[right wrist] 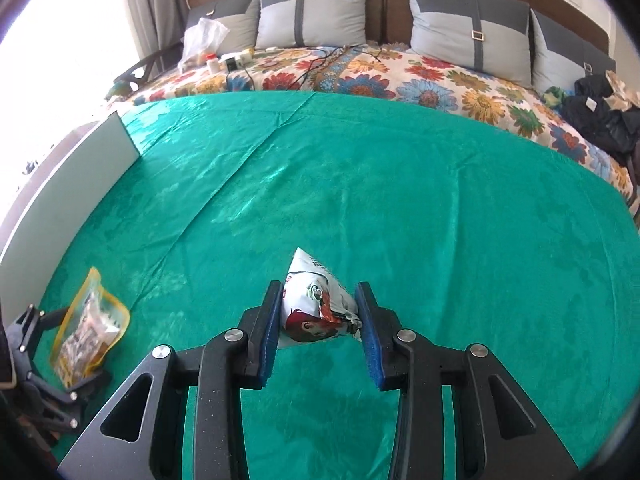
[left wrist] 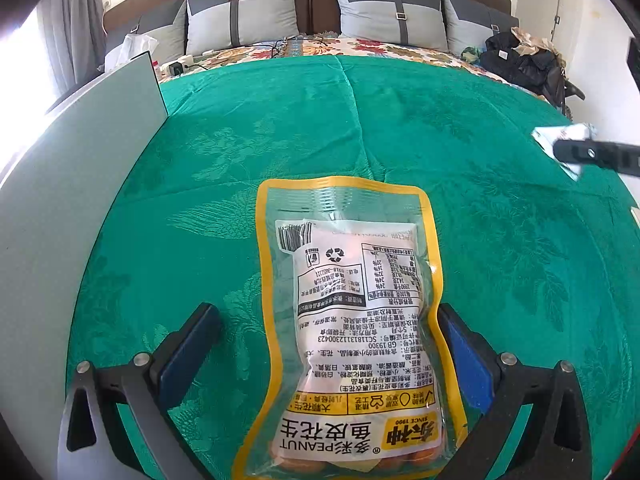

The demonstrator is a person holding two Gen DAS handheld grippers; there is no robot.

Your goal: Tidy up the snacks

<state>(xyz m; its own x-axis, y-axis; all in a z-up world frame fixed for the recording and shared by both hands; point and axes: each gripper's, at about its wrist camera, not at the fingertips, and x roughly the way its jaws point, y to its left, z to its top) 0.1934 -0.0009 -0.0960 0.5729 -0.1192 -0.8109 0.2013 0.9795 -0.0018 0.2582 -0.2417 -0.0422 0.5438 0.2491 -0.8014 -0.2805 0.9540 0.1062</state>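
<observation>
Green cloth: a shiny teal-green damask cloth (right wrist: 400,208) covers the near part of the bed and carries the snacks.
Left claw: the black left claw with blue pads (left wrist: 328,344) stands wide open around a snack bag; the right pad sits at the bag's edge, the left pad is well apart from it.
Peanut bag: a clear, yellow-edged plastic bag of peanuts (left wrist: 352,320) lies flat on the green cloth, printed back upward, between the left claw's fingers.
Right claw: the black right claw with blue pads (right wrist: 320,320) is closed on a small packet, both pads pressing its sides.
Small packet: a small white foil snack packet with a red cartoon print (right wrist: 316,304) is gripped in the right claw, held above the cloth.
Board: a pale grey-white upright board (right wrist: 72,168) stands along the cloth's left edge.
Farther back: a floral quilt (right wrist: 432,80), then grey two-tone pillows (right wrist: 312,16) against a brown headboard (right wrist: 386,4).
Far right: dark clothing (right wrist: 600,120) heaped on the quilt.
</observation>
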